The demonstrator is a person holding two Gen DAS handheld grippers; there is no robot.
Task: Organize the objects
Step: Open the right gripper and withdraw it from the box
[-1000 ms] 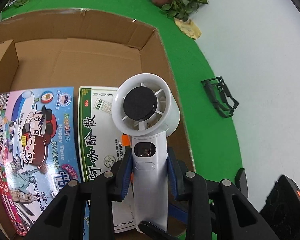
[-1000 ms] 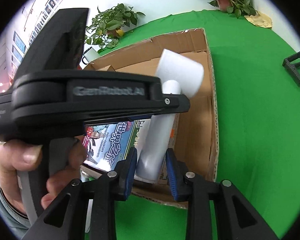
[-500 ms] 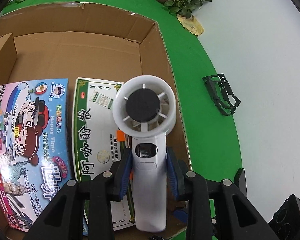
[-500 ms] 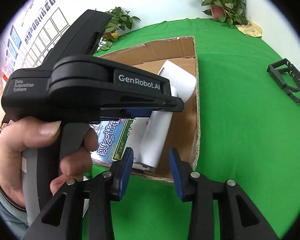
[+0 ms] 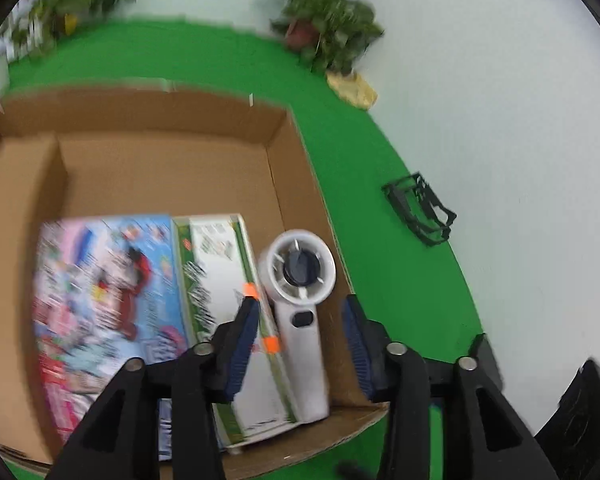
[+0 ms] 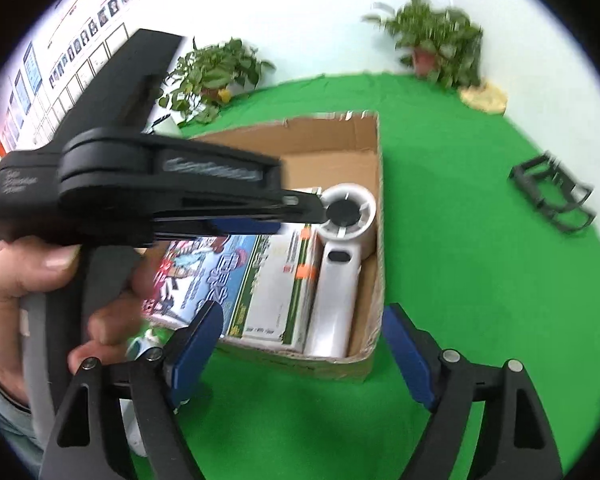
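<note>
A white handheld fan (image 5: 300, 320) (image 6: 338, 272) lies in the cardboard box (image 5: 160, 168) (image 6: 374, 208) along its right wall, beside a green-and-white carton (image 5: 220, 300) (image 6: 284, 280) and a colourful game box (image 5: 108, 288) (image 6: 204, 272). My left gripper (image 5: 300, 340) hangs above the fan, its jaws opening, the pads clear of the handle. My right gripper (image 6: 300, 356) stands in front of the box's near wall, its jaws opening wide with nothing between them. In the right wrist view a hand (image 6: 28, 280) holds the left gripper's body over the box.
The box sits on a round green mat (image 5: 380, 200) (image 6: 460, 280). A black wire rack (image 5: 420, 212) (image 6: 552, 196) lies at the mat's right edge. Potted plants (image 5: 328, 36) (image 6: 436, 44) stand at the back. A white and green thing (image 6: 140, 352) lies by the box's near left corner.
Both grippers were shut on the fan's handle; both have let go and it now lies in the box. The left gripper has risen and drawn back; the right one has opened wide.
</note>
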